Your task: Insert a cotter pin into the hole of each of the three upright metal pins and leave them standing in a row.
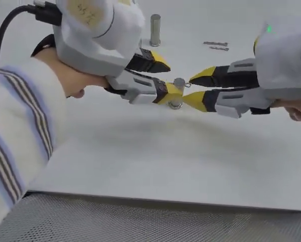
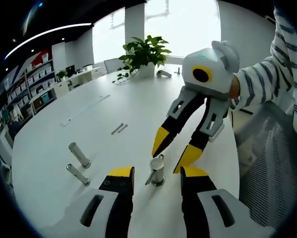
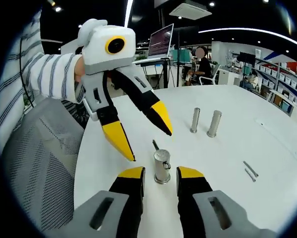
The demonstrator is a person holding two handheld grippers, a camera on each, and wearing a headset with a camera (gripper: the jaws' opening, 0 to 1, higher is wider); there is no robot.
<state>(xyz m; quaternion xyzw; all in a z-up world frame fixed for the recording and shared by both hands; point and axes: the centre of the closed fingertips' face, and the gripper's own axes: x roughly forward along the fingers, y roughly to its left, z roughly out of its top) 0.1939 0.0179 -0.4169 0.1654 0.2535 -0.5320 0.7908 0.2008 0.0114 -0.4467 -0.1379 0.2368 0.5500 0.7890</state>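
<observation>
Evidently the first of the three insertions was at its end: a thin wire cotter pin (image 3: 165, 155) sat through the hole near the top of a short upright cylindrical steel pin (image 3: 162, 171), its loop on one side and its tail poking out the other. That pin stood on the white tabletop (image 1: 140, 151) between the two tools. The left gripper (image 1: 169, 79), grey with yellow-tipped jaws, came at it from one side and the right gripper (image 1: 189, 89) from the other. Each had its jaws spread apart and straddling the pin, clamped on nothing, though whether a tip touched the steel I could not tell. Well apart, two bare upright steel pins (image 3: 214, 124) stood just beside each other, and two loose cotter pins (image 1: 216, 44) lay together farther off. By my judgement one pin was done and two were left. The next move would call for drawing both tools back without toppling the pin, then pinching a loose cotter pin, thin and flat on the table, while the other tool steadied a bare pin.
</observation>
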